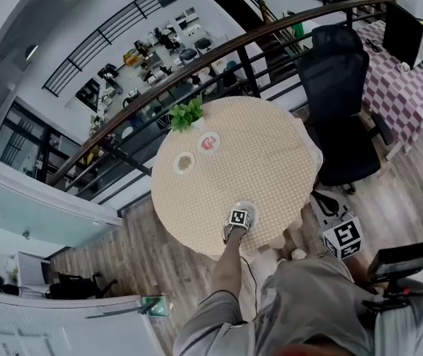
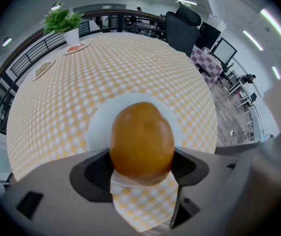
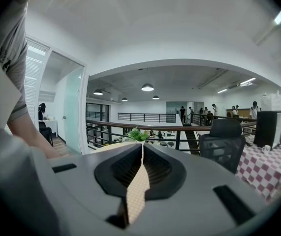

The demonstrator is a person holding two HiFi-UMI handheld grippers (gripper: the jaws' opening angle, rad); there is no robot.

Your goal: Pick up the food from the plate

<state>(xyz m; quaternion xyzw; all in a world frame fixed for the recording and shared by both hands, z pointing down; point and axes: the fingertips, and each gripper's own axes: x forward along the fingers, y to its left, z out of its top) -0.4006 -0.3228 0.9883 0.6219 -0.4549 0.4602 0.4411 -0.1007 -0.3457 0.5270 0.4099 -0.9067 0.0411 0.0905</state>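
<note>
**Left jaws on the food at the desk's near edge**

We see the round desk [image 1: 270,162], under a yellow checked cloth, fill the middle of the head view. A black office chair [image 1: 341,102] stands just beside the desk's far right edge, and a dark railing [image 1: 218,54] runs behind the desk's far side. A potted plant [image 1: 187,114] sits at the desk's far edge. Two small plates [image 1: 209,142] [image 1: 184,162] lie near it, well apart from the desk's near edge.

The broad middle of the desk is bare cloth, and nothing stands between those far things and the near edge.

At the desk's near edge lies a white plate [image 2: 101,127]. The left gripper [image 1: 241,215] reaches over it, and its jaws press against the two sides of the food [image 2: 141,144], a round, golden-brown piece. We cannot tell whether the food is touching the plate or is raised off it.

The right gripper [image 3: 141,154] hangs off the desk, beyond its near right edge. Its jaws are pressed together with nothing between them.
</note>
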